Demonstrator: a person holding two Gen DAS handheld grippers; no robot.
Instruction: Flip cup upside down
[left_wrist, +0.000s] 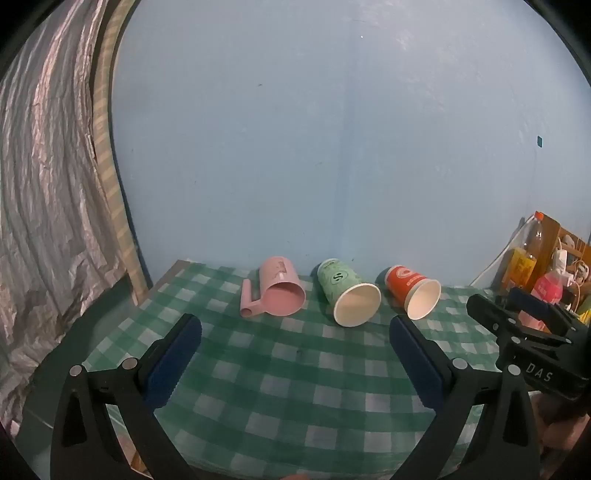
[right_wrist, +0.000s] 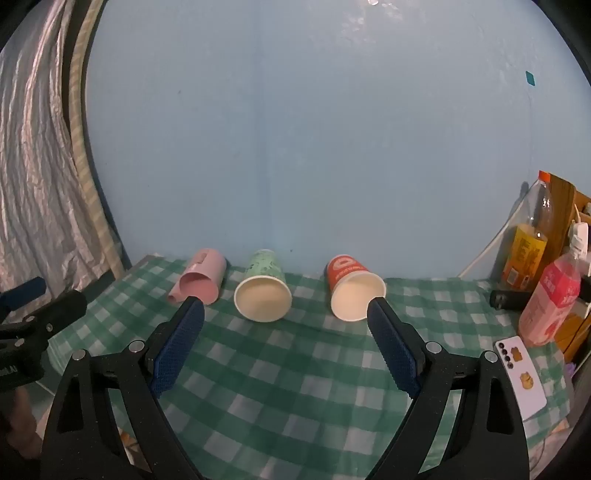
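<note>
Three cups are lying on their sides in a row at the far edge of the table (right_wrist: 295, 369), mouths facing the claws, long axes running roughly toward the cameras: the pink cup (right_wrist: 201, 280), the green cup (right_wrist: 263, 295) and the red cup (right_wrist: 352, 290). The right claw (right_wrist: 284, 343) is hovering short of them, spread wide and empty, with the green cup just beyond its gap and the red cup past its right fingertip. The left claw (left_wrist: 295, 354) is hanging farther back, likewise spread and empty. The right appears nearer. Which cup is meant is unclear.
</note>
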